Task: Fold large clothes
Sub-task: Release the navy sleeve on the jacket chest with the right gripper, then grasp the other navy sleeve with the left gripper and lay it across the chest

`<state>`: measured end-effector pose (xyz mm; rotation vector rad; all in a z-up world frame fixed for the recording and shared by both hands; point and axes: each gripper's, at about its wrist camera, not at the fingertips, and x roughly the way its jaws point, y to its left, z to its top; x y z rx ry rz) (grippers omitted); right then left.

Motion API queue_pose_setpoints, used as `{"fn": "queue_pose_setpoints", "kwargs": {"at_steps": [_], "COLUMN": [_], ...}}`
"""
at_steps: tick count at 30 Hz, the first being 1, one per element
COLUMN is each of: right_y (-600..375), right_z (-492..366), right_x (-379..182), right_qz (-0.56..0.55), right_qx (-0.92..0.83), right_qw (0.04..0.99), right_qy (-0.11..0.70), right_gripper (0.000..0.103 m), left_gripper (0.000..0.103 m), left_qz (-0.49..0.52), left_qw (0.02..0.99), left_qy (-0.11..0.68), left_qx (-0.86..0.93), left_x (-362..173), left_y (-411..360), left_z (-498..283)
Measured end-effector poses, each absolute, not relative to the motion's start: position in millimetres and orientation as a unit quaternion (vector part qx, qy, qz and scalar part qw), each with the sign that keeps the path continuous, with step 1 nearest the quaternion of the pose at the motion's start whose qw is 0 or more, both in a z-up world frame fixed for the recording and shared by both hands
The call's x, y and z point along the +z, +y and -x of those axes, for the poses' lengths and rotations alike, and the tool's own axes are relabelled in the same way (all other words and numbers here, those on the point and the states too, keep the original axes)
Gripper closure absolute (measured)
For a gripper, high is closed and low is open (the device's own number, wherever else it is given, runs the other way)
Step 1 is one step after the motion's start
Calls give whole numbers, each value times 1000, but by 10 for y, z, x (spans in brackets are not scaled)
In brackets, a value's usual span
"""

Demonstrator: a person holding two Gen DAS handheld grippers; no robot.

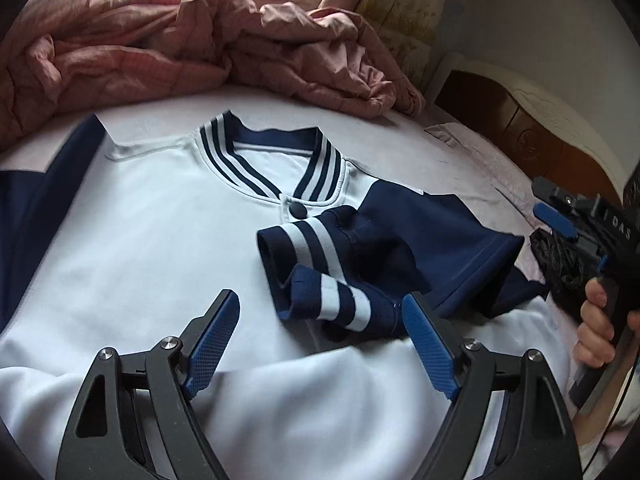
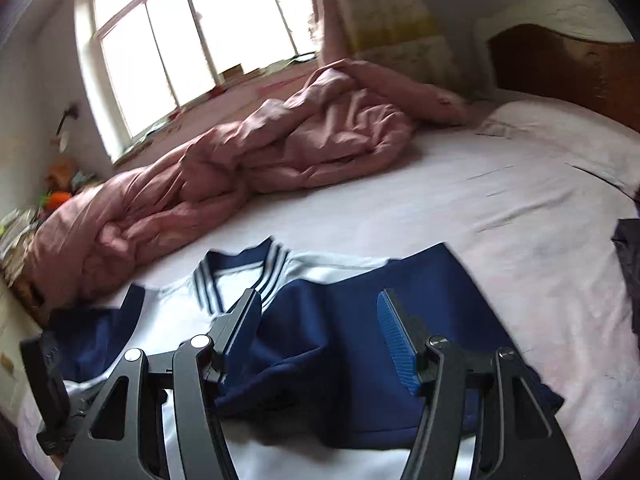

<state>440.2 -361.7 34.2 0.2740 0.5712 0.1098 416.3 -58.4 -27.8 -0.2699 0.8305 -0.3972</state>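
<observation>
A white jacket with navy sleeves and a striped collar lies flat on the bed, front up. Its right navy sleeve is folded across the chest, with the striped cuff crumpled near the middle. My left gripper is open and empty, just above the cuff and the white front. My right gripper is open and empty over the folded navy sleeve. The right gripper also shows in the left wrist view, held by a hand at the right edge.
A crumpled pink duvet lies along the far side of the bed. The pale pink sheet stretches right of the jacket. A wooden headboard stands at the right. A dark cloth lies at the right edge. A window is behind.
</observation>
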Motion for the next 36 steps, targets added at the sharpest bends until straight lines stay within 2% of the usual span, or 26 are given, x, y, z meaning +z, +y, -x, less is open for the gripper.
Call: {"fn": "queue_pose_setpoints", "kwargs": {"at_steps": [1, 3, 5, 6, 7, 9, 12, 20, 25, 29, 36], "right_y": [-3669, -3775, -3902, -3956, -4021, -4106, -4156, -3912, -3643, -3552, -3581], "right_z": [-4419, -4485, -4571, -4614, -4655, -4704, -4725, -4693, -4806, -4911, -4901], "right_x": [343, 310, 248, 205, 158, 92, 13, 73, -85, -277, -345], "right_qz": [-137, -134, -145, -155, -168, -188, -204, -154, -105, -96, -98], "right_qx": [44, 20, 15, 16, 15, 11, 4, 12, 31, 41, 21], "right_qw": [949, 948, 940, 934, 928, 919, 913, 924, 910, 889, 888], "right_qy": [281, 289, 309, 320, 332, 346, 353, 351, 401, 445, 450], "right_gripper": [40, 40, 40, 40, 40, 40, 40, 39, 38, 38, 38], "left_gripper": [32, 38, 39, 50, 77, 101, 102, 102, 102, 102, 101], "left_qz": [143, 149, 161, 161, 155, 133, 133, -6, 20, 0, -4], "left_qw": [881, 858, 856, 857, 861, 873, 889, 939, 925, 922, 931], "left_qy": [412, 468, 471, 467, 466, 458, 431, 336, 356, 350, 331], "left_qx": [-182, -147, -143, -143, -135, -104, -84, 75, 132, 166, 155], "left_x": [-321, -492, -554, -530, -513, -495, -390, -85, -216, -239, -188], "left_y": [-626, -706, -695, -673, -652, -590, -417, -25, 364, 409, 401], "left_z": [-4260, -4470, -4506, -4492, -4485, -4469, -4418, -4322, -4460, -4460, -4374]}}
